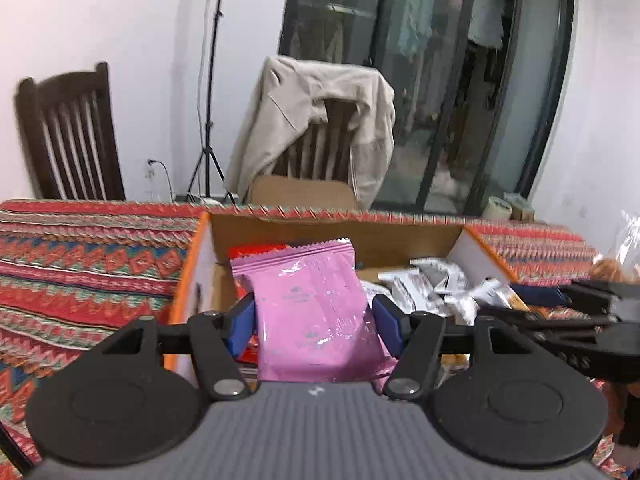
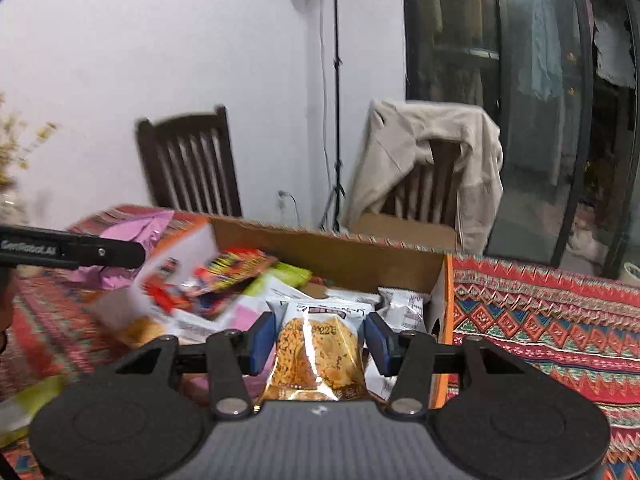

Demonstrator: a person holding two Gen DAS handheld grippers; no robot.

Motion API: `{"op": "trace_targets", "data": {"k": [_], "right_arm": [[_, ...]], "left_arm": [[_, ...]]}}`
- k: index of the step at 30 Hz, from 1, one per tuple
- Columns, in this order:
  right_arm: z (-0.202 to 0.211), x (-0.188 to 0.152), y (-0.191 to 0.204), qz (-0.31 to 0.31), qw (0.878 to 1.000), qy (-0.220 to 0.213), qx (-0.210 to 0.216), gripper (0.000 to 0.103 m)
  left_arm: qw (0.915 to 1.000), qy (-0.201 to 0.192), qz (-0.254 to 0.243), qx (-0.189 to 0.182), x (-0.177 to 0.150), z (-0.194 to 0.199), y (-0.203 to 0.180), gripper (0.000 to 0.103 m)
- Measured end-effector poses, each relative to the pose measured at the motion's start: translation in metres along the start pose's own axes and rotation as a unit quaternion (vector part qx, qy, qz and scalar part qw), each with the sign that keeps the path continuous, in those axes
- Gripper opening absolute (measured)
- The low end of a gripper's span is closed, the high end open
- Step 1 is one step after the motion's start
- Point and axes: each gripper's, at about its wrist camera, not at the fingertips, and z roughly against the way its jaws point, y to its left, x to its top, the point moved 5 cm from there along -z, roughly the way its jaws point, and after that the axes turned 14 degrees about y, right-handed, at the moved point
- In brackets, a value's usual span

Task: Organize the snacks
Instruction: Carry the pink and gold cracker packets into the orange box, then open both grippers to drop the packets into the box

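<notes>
A patterned red tablecloth [image 1: 80, 264] covers the table, with a dark wooden chair [image 1: 72, 136] against the white wall at far left and a light stand [image 1: 208, 120] rising beside it. At centre, the left gripper [image 1: 316, 320] pinches a pink snack packet [image 1: 316, 312] between its blue pads [image 1: 240, 328], holding it upright above the open cardboard box [image 1: 192, 280], which sits on the cloth. Red packets [image 1: 256, 252] show behind the pink one inside the box, and a heap of white wrappers [image 1: 432, 284] fills its right half. A second chair draped with a beige jacket [image 1: 320, 120] stands behind the box, before dark glass doors [image 1: 460, 80].

From the right wrist view, the left gripper's arm and its pink packet [image 2: 132, 236] appear at far left, blurred, beside a red-and-yellow packet [image 2: 232, 268] lying in the box. The right gripper [image 2: 320, 344] clamps a clear packet of golden-brown snack [image 2: 320, 352] between its blue pads [image 2: 380, 344], over the box's right end near the orange-edged wall [image 2: 444, 320]. White wrappers [image 2: 404, 308] lie just behind it.
</notes>
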Motion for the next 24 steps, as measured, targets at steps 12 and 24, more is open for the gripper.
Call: {"op": "trace_targets", "data": {"k": [12,24], "right_arm": [[-0.057,0.009,-0.009,-0.002,0.999,0.034,-0.005,0.051],[-0.002,0.016,-0.006,0.002,1.000,-0.006,-0.009,0.057]], "left_arm": [[0.9992,0.032,-0.023,-0.008,-0.020,-0.042,-0.007,0.068],[0.9990,-0.010,-0.043,-0.001,-0.014,0.034,-0.012,0.076]]}}
